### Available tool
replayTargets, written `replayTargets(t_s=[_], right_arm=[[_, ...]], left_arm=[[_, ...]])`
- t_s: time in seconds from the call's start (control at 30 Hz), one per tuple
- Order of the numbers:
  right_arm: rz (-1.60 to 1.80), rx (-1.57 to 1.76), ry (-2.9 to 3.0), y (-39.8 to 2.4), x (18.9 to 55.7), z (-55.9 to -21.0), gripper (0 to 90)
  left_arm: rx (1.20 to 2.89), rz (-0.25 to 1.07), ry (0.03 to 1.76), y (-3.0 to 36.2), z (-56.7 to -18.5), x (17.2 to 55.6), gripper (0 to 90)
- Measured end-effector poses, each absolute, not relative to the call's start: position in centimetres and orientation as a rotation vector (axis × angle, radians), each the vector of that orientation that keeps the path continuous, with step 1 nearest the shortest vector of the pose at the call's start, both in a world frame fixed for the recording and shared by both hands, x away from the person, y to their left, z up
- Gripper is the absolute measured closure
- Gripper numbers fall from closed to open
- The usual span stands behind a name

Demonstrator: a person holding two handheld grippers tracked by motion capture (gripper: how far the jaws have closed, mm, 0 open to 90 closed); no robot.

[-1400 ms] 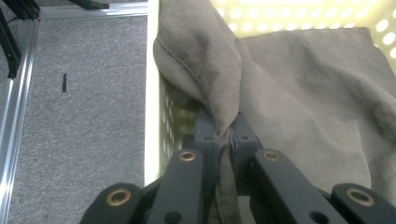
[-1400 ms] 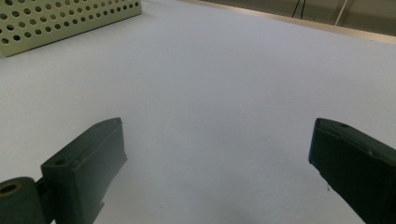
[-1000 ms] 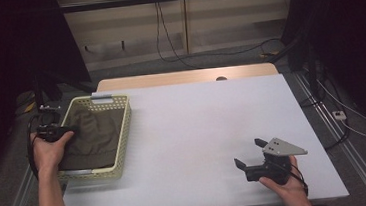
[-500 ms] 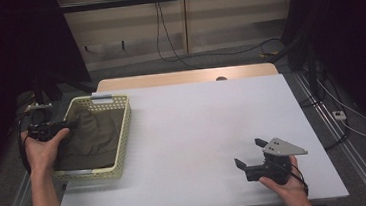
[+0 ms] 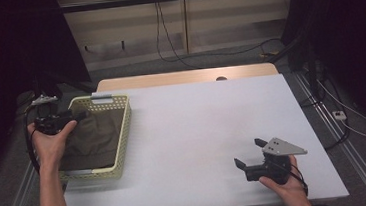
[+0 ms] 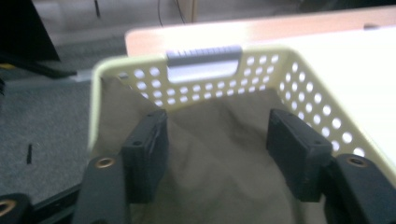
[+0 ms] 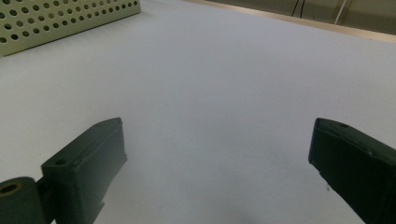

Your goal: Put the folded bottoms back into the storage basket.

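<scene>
Black grippers (grey plate [image 5: 283,146], right)

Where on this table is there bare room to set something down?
The white table lies bare between the yellow basket and the right hand-held gripper. The basket is full of dark cloth, with the left hand-held gripper over it.

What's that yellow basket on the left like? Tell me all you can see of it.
The basket is a pale yellow rectangular tray, plastic by its look, with walls pierced by rows of round holes and a grey handle clipped on its far rim. It sits flat near the white table's left edge. A dark olive-brown cloth lies crumpled inside, covering its floor.
</scene>
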State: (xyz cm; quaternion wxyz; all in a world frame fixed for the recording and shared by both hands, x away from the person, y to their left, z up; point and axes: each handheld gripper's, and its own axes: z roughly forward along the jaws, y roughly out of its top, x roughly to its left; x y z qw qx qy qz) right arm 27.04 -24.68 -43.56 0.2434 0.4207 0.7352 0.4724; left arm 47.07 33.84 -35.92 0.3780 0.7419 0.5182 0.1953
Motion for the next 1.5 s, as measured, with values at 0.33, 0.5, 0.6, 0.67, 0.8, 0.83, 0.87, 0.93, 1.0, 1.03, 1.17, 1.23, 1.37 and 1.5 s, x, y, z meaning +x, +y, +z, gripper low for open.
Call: replayTargets(t_s=[0.33,0.5,0.6,0.67,0.8,0.83,0.87,0.93,1.0,1.03,1.17,1.23,1.37,1.5], right_arm=[[1.292,1.152,2.012,-24.6,27.1,-43.6,3.8],[1.291,1.151,2.013,-24.6,27.1,-43.6,3.8],[1.291,1.151,2.013,-24.6,27.1,-43.6,3.8],[1.291,1.150,2.012,-24.6,27.0,-43.6,3.8],[1.291,1.150,2.010,-24.7,27.0,-43.6,3.8],[1.291,1.150,2.011,-24.7,27.0,-43.6,3.8],[1.292,1.150,2.011,-24.7,27.0,-43.6,3.8],[1.291,1.147,2.012,-24.6,27.0,-43.6,3.8],[1.290,1.147,2.013,-24.6,27.0,-43.6,3.8],[1.290,1.148,2.013,-24.6,27.0,-43.6,3.8],[1.289,1.150,2.014,-24.6,27.0,-43.6,3.9],[1.288,1.155,2.013,-24.7,27.1,-43.6,3.9],[1.288,1.153,2.013,-24.7,27.0,-43.6,3.9],[1.287,1.151,2.015,-24.6,27.1,-43.6,4.0]], left_arm=[[1.975,0.525,1.459,34.4,-39.1,48.1,79.3],[2.043,0.586,1.512,33.7,-40.0,48.6,85.6],[2.088,0.599,1.545,33.5,-40.5,48.8,87.7],[2.116,0.596,1.555,33.4,-40.7,49.0,88.7],[2.151,0.623,1.550,33.0,-40.9,49.0,88.8],[2.156,0.616,1.554,33.0,-41.0,49.1,88.9],[2.161,0.617,1.557,33.0,-41.1,49.1,89.0],[2.181,0.602,1.559,32.9,-41.1,49.2,89.6],[2.194,0.602,1.563,32.7,-41.4,49.3,89.8],[2.205,0.604,1.555,32.7,-41.4,49.3,89.6],[2.214,0.598,1.555,32.6,-41.5,49.3,89.0],[2.227,0.590,1.554,32.5,-41.6,49.4,89.2],[2.252,0.578,1.556,32.3,-41.8,49.5,89.9],[2.280,0.587,1.558,32.2,-41.9,49.5,90.0]])
